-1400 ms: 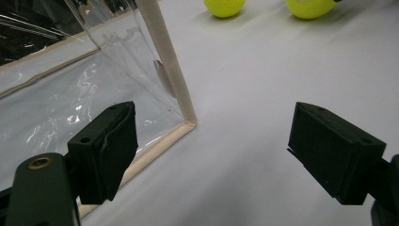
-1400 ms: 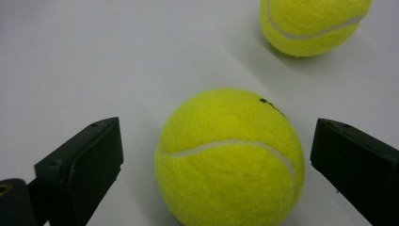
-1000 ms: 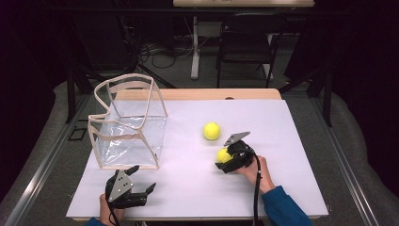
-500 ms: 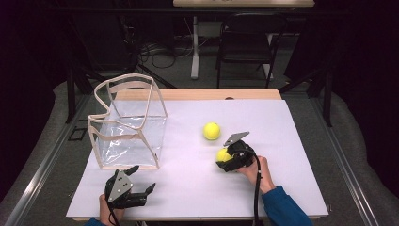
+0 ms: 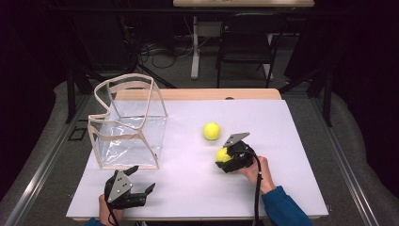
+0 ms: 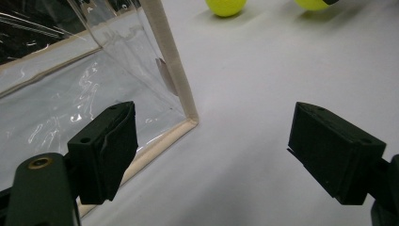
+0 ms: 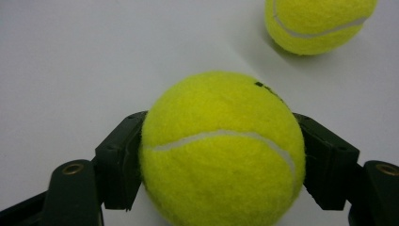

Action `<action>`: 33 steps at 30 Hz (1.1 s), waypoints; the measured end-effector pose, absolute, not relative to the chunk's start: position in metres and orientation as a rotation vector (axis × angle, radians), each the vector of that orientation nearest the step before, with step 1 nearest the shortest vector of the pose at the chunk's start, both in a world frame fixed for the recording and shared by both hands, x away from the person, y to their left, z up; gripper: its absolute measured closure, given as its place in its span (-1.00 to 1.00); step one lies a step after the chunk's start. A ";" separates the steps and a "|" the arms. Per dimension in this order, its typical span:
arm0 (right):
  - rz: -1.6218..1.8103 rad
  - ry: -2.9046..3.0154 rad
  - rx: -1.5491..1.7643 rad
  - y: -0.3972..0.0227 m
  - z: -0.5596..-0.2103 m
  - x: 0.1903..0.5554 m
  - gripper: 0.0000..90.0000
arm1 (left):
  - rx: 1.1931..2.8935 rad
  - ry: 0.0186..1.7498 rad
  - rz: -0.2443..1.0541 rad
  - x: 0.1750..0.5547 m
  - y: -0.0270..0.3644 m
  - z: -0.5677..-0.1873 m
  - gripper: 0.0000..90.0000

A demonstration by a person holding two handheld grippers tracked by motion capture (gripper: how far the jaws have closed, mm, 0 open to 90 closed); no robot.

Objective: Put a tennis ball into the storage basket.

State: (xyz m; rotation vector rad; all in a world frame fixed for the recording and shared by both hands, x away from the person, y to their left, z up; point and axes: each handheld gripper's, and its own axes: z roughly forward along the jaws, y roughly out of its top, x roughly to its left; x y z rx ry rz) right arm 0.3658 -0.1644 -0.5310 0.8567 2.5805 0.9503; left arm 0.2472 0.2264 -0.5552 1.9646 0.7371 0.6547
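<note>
Reaching in from the lower right of the high view, the person's right forearm in its blue sleeve (image 5: 287, 207) is angling up and to the left, the hand wrapped around the right gripper (image 5: 225, 157) just right of the frame's centre. Its jaws have just been closing and are now pressing on both sides of a tennis ball (image 5: 222, 155); in the right gripper view that held ball (image 7: 221, 150) is sitting between the two black pads, squeezed at left and right, low against the white table (image 7: 94, 56). A second tennis ball (image 5: 211, 131) is lying free on the table, near the gripper and just up and to the left of it in the high view; it is showing at the upper right of the right gripper view (image 7: 320, 23).

At the lower left of the high view the left gripper (image 5: 141, 181) is resting near the table's front edge, the hand behind it at the bottom border, pointing up and to the right. Its jaws are standing wide apart with nothing between them. The left gripper view is looking past them at the lower corner of a clear bag with beige trim (image 6: 176, 89), which is standing open in the left half of the high view (image 5: 127, 127).
</note>
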 end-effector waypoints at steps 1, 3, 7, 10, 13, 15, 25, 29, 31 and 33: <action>0.950 2.581 0.857 -0.164 -0.531 0.366 -0.43 | 1.964 0.738 0.655 0.247 0.226 -0.555 -0.64; 0.951 2.577 0.850 -0.163 -0.529 0.363 -0.43 | 1.971 0.734 0.653 0.247 0.226 -0.555 -0.64; 0.955 2.575 0.836 -0.162 -0.527 0.362 -0.43 | 1.970 0.734 0.654 0.247 0.226 -0.555 -0.64; 0.955 2.575 0.836 -0.162 -0.527 0.362 -0.43 | 1.970 0.734 0.654 0.247 0.226 -0.555 -0.64; 0.955 2.575 0.836 -0.162 -0.527 0.362 -0.43 | 1.968 0.734 0.654 0.247 0.226 -0.555 -0.64; 0.969 2.565 0.825 -0.162 -0.522 0.358 -0.43 | 1.968 0.734 0.654 0.247 0.226 -0.555 -0.64; 0.998 2.550 0.817 -0.163 -0.517 0.357 -0.43 | 1.972 0.731 0.652 0.247 0.226 -0.555 -0.64; 1.004 2.542 0.814 -0.163 -0.515 0.356 -0.43 | 1.972 0.730 0.652 0.247 0.226 -0.555 -0.64; 1.009 2.539 0.811 -0.164 -0.514 0.356 -0.43 | 1.972 0.729 0.652 0.247 0.226 -0.555 -0.64; 1.013 2.536 0.812 -0.164 -0.513 0.355 -0.43 | 1.971 0.731 0.652 0.247 0.226 -0.555 -0.64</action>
